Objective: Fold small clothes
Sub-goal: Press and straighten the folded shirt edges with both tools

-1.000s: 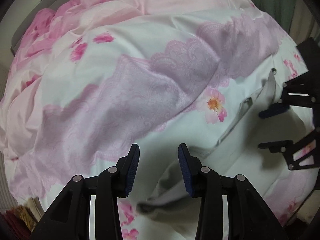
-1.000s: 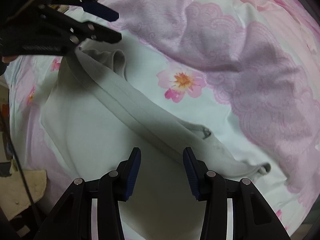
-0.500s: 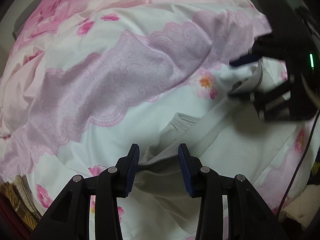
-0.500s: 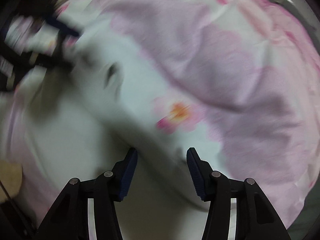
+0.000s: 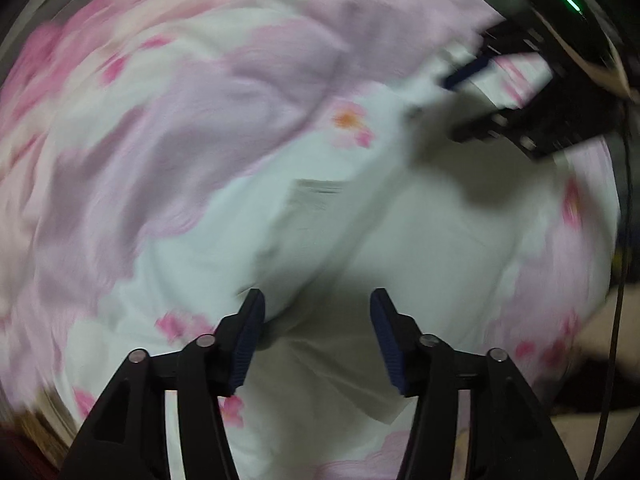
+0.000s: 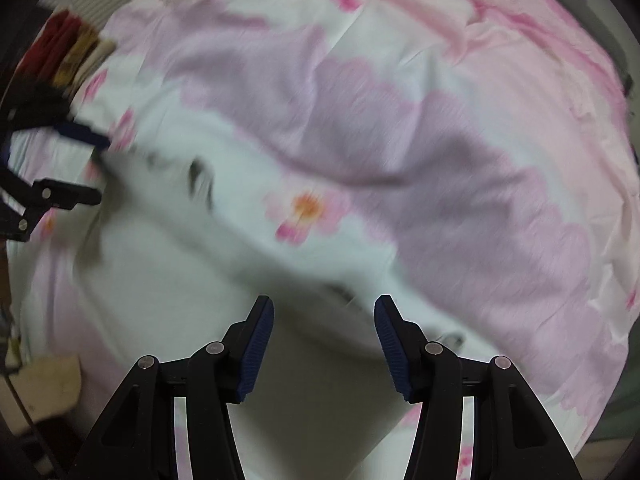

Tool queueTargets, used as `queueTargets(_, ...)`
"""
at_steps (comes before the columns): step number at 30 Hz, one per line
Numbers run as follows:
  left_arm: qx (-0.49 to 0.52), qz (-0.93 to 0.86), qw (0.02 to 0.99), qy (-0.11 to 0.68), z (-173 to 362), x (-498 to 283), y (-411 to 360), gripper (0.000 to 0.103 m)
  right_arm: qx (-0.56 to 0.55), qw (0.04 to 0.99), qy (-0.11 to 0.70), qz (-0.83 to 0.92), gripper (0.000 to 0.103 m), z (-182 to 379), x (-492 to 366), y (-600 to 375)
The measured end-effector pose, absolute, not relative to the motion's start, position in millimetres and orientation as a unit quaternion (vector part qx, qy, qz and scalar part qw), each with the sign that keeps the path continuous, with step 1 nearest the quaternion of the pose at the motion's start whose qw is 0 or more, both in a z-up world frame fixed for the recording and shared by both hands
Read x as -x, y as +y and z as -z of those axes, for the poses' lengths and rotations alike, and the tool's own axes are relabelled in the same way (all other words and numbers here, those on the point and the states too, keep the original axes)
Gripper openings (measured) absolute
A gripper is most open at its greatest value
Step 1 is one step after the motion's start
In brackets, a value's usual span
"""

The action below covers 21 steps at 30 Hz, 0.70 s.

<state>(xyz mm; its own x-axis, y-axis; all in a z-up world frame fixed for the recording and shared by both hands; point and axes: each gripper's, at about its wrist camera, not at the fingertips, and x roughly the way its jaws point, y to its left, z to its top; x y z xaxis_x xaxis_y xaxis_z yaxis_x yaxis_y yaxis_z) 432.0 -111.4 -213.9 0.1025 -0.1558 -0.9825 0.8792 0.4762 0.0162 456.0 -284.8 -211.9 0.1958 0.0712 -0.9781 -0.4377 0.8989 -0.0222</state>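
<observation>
A pale grey-white garment [image 5: 400, 240] lies spread on the pink floral bedsheet [image 5: 200, 100]; both views are motion-blurred. My left gripper [image 5: 317, 300] points down over the garment's near part. Its jaws are opening, and the cloth lies below them with no pad pressing on it. In the right wrist view the garment [image 6: 180, 260] runs from the left to under my right gripper [image 6: 324, 304], which is open with nothing pinched. The right gripper [image 5: 452, 104] shows at the upper right of the left view, above the garment's far edge. The left gripper [image 6: 92, 164] shows at the left edge.
A stack of red, yellow and beige folded cloth [image 6: 68, 52] sits at the bed's upper-left edge. A dark cable [image 5: 616, 320] hangs along the right side. A beige item [image 6: 44, 384] lies off the bed at the lower left.
The left jaws have spread wider and stand off the garment's fold that sat between them. Both views have shifted across the bed and blurred. The right jaws are slightly wider.
</observation>
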Motion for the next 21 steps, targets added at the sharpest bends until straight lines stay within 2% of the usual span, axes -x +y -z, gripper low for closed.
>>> queueTargets(4, -0.411, 0.397, 0.642, 0.511, 231.3, -421.8, -134.6, 0.059, 0.152, 0.751, 0.620, -0.170, 0.054, 224.6, -425.1, -275.1)
queueTargets(10, -0.430, 0.360, 0.650, 0.512, 253.2, -448.1, -151.2, 0.057, 0.157, 0.747, 0.623, -0.170, 0.053, 232.8, -422.7, -271.4)
queueTargets(16, -0.342, 0.254, 0.740, 0.521, 227.2, -511.5, -131.4, 0.055, 0.160, 0.748, 0.621, -0.168, 0.054, 240.8, -426.1, -265.0)
queueTargets(21, -0.313, 0.228, 0.759, 0.523, 213.8, -521.9, -113.3, 0.055, 0.164, 0.743, 0.626, -0.173, 0.054, 249.2, -439.1, -251.8)
